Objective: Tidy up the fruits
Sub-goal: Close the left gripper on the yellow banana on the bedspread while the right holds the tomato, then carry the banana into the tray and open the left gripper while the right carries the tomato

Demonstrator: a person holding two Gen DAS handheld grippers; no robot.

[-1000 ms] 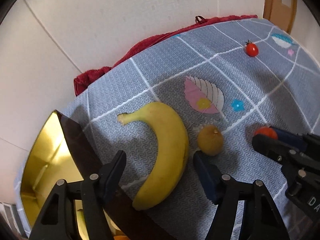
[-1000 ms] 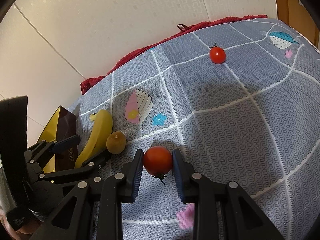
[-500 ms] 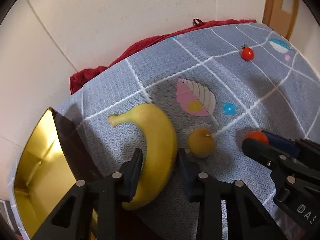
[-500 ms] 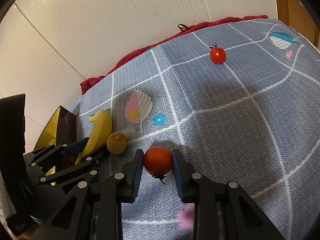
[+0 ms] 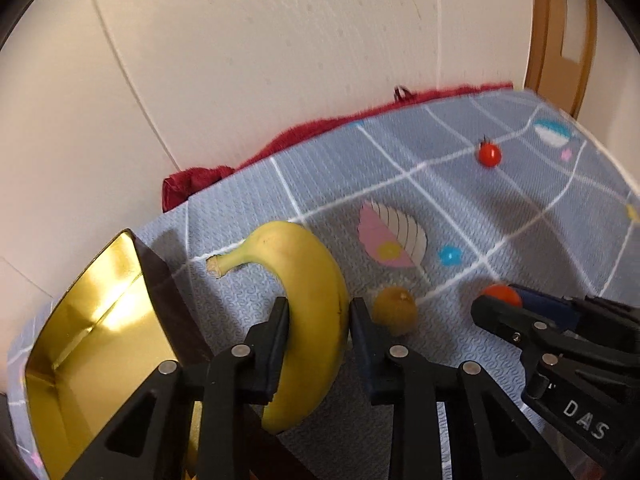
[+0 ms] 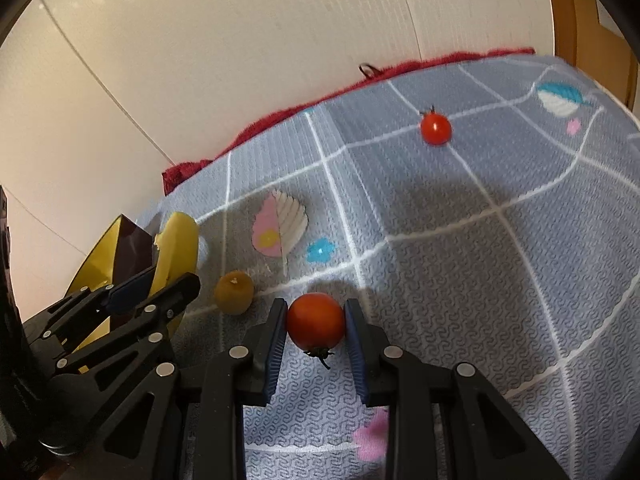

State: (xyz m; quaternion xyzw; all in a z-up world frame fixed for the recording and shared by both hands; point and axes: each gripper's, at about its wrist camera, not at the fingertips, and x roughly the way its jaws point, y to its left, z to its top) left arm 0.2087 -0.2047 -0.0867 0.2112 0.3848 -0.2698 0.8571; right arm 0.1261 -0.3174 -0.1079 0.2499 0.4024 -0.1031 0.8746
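Observation:
A yellow banana (image 5: 308, 300) is clamped between the fingers of my left gripper (image 5: 318, 316), lifted a little off the grey-blue patterned mat (image 5: 520, 220). My right gripper (image 6: 316, 320) is shut on a red tomato (image 6: 316, 320), stem down, close above the mat. A small brownish-yellow round fruit (image 5: 395, 311) lies on the mat between the two grippers. A second small red tomato (image 6: 436, 129) rests far back on the mat. In the right wrist view the banana (image 6: 178, 248) and the left gripper (image 6: 160, 284) show at the left. The right gripper (image 5: 500, 308) and its tomato (image 5: 502, 294) appear at the right of the left wrist view.
A dark box with a shiny gold inside (image 5: 92, 320) stands open at the mat's left edge, just left of the banana. A red towel (image 5: 320, 136) lies along the mat's back edge against the pale wall. A wooden frame (image 5: 548, 32) rises at the far right.
My left gripper closed from wide open onto the banana and has raised it. The right gripper kept its hold on the tomato and lifted it slightly.

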